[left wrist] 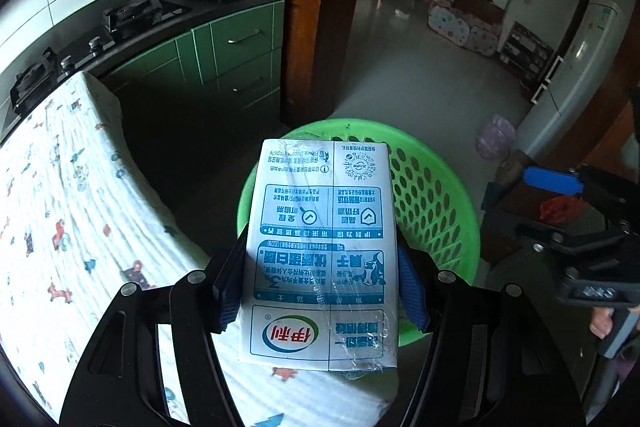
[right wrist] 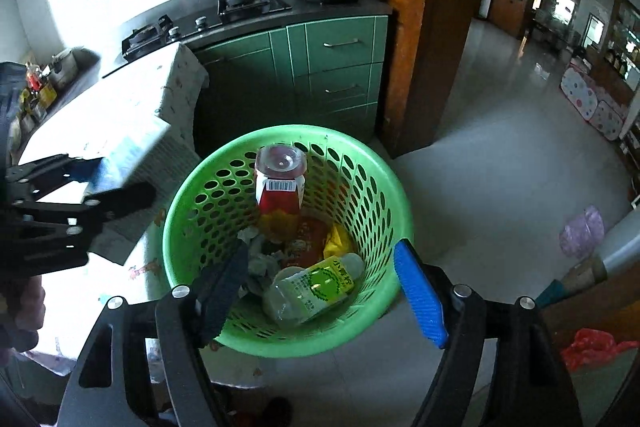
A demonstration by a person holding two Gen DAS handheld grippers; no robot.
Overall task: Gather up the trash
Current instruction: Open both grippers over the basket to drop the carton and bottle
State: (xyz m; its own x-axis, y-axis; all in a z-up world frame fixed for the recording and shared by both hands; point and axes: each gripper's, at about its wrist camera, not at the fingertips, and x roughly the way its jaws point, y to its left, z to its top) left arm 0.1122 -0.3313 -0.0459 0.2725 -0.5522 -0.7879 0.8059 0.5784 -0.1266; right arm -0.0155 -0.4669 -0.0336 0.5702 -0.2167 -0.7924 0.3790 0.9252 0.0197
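Kitchen floor, green basket [right wrist: 288, 341] beside cloth-covered desk [left wrist: 72, 211]; left gripper [left wrist: 320, 279] fingers clamped on milk carton [left wrist: 320, 251], probably light, stiff, film-slick, best pinched mid-sides; right gripper [right wrist: 320, 291] fingers apart, empty.

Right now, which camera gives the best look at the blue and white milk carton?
The left wrist view: the blue and white milk carton fills the frame, printed face readable, clamped in the left gripper. The right wrist view catches only an overexposed corner of it at the left edge.

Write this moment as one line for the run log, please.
left tool: shut on milk carton | right tool: open, empty, above green basket | basket: bottles, wrappers inside | carton: not yet dropped
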